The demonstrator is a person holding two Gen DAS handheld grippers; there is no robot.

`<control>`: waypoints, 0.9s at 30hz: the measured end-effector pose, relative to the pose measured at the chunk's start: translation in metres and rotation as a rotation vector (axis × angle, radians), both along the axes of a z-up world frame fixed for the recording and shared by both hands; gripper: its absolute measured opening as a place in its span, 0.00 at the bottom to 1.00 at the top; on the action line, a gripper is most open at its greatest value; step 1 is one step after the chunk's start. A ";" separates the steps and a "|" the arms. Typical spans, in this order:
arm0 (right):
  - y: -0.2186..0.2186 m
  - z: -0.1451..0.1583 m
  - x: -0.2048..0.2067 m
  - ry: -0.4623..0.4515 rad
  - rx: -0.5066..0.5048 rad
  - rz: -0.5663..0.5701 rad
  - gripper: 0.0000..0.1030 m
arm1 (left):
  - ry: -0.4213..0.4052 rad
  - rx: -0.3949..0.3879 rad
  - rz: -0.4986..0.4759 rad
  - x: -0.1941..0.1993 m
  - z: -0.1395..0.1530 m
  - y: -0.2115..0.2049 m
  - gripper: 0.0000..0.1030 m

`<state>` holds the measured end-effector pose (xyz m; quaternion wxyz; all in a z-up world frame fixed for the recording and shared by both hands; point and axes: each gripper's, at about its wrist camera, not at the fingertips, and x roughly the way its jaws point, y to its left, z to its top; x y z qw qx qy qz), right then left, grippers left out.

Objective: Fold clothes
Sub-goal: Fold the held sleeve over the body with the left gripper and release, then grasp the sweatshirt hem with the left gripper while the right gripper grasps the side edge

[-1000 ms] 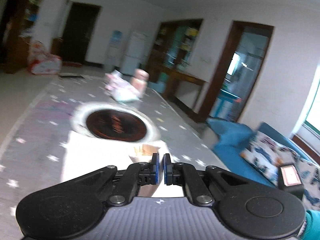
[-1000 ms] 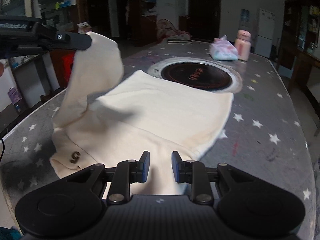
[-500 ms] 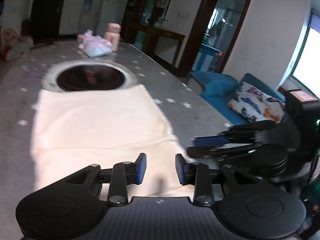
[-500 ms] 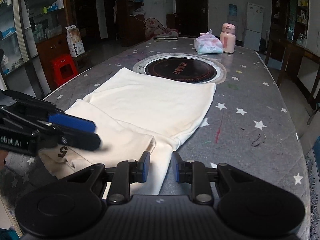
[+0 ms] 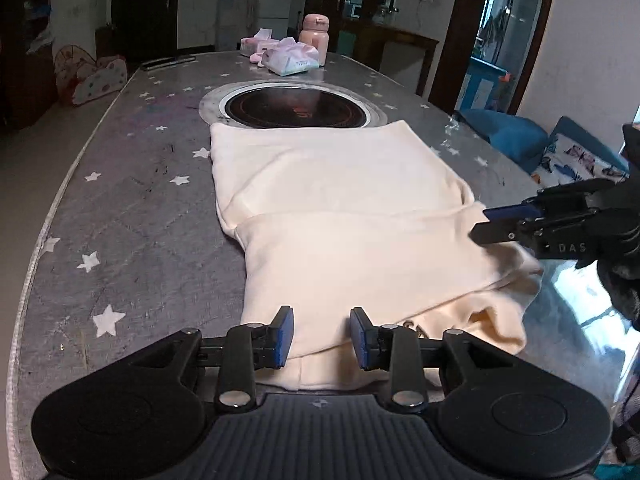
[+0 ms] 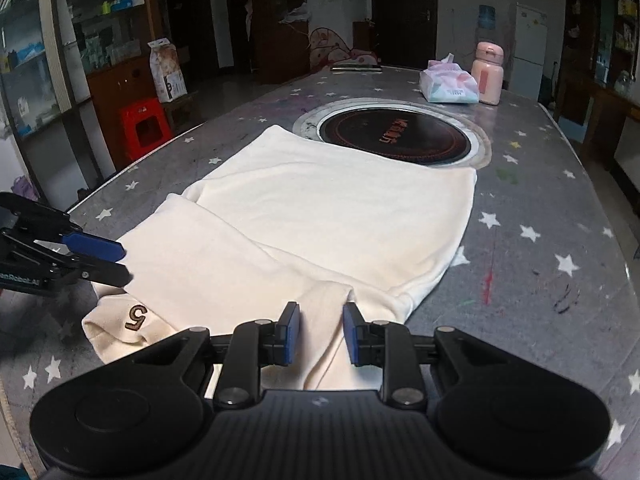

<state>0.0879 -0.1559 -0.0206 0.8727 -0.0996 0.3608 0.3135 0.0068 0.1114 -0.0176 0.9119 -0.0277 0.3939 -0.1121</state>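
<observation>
A cream garment lies flat on the grey star-patterned table, with one sleeve folded across its near part. A brown "5" marks the cuff at the near left in the right wrist view. My left gripper stands open over the garment's near edge, nothing between its fingers. My right gripper is open too, hovering over the near hem. Each gripper shows in the other's view at the garment's side: the right gripper and the left gripper.
A round dark cooktop is set into the table just past the garment. A tissue pack and a pink bottle stand at the far end. A blue sofa lies right of the table; a red stool stands left.
The left gripper carried the sleeve across the garment, let it go and opened. The sleeve now lies flat. Both grippers have drawn back toward the near edge.
</observation>
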 end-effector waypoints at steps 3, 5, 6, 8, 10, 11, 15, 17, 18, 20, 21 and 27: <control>0.005 0.006 0.001 -0.012 0.013 0.014 0.22 | -0.044 -0.001 0.000 0.014 0.011 -0.006 0.33; 0.010 0.007 0.003 -0.014 0.014 0.025 0.22 | -0.058 -0.004 -0.010 0.027 0.014 -0.011 0.33; 0.013 0.005 0.005 -0.011 0.008 0.028 0.22 | -0.059 -0.003 -0.014 0.033 0.014 -0.014 0.33; 0.019 -0.001 0.009 -0.002 -0.007 0.033 0.22 | -0.054 0.009 -0.016 0.045 0.010 -0.018 0.33; 0.020 -0.005 0.011 -0.009 -0.037 0.026 0.22 | -0.036 0.038 -0.002 0.054 0.003 -0.020 0.33; 0.019 -0.006 0.010 -0.016 -0.048 0.021 0.22 | -0.032 0.040 0.001 0.055 0.001 -0.018 0.33; 0.011 0.005 0.004 -0.049 -0.062 -0.004 0.23 | -0.032 0.037 0.005 0.052 -0.003 -0.013 0.34; 0.008 0.011 0.002 -0.072 -0.064 -0.013 0.23 | -0.032 0.036 0.011 0.051 -0.003 -0.012 0.34; 0.006 0.013 0.002 -0.077 -0.055 -0.016 0.23 | -0.032 0.035 0.014 0.051 -0.002 -0.011 0.34; 0.007 0.016 0.004 -0.077 -0.027 -0.013 0.23 | -0.032 0.035 0.020 0.052 -0.002 -0.010 0.34; 0.009 0.016 0.005 -0.073 -0.017 -0.004 0.23 | -0.030 0.039 0.023 0.053 -0.003 -0.010 0.34; 0.026 -0.005 0.005 -0.023 -0.065 0.080 0.23 | -0.049 0.060 -0.059 0.029 0.004 -0.017 0.39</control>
